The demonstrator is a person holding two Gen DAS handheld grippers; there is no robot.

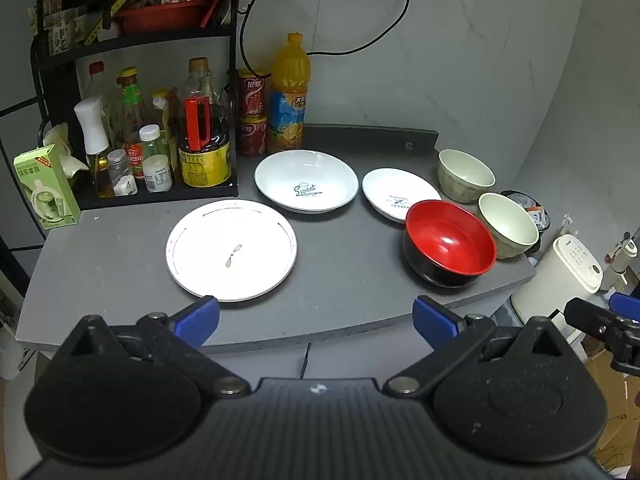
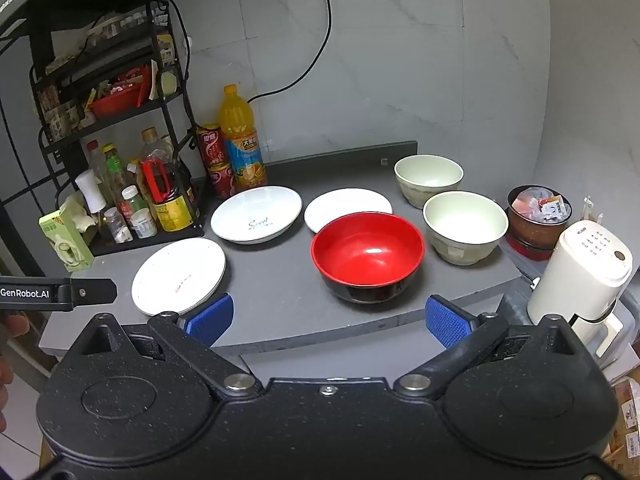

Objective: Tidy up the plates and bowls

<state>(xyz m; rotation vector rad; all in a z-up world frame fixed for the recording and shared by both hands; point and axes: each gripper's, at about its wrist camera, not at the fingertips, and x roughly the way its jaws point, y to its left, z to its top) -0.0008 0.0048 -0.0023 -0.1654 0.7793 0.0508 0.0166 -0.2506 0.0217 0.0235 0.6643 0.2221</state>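
Nothing looks sorted yet: three plates and three bowls lie singly on the grey counter (image 1: 120,264), none stacked. Both grippers hang short of the front edge, empty. The left gripper (image 1: 316,322) has its fingers wide apart, facing the flat plate (image 1: 232,250), which sits nearest that edge. The right gripper (image 2: 328,318) is equally spread, lined up on the red bowl (image 2: 368,258).

Behind these, the Sweet plate (image 1: 306,180) and the small plate (image 1: 394,194) lie side by side; the red bowl hides part of the small plate's rim, and contact cannot be told. Two pale bowls, near (image 2: 466,226) and far (image 2: 428,178), sit close to the right edge, so a nudge there could drop one.

Open counter runs along the front and between flat plate and red bowl. The bottle rack (image 1: 160,140) closes off the left rear
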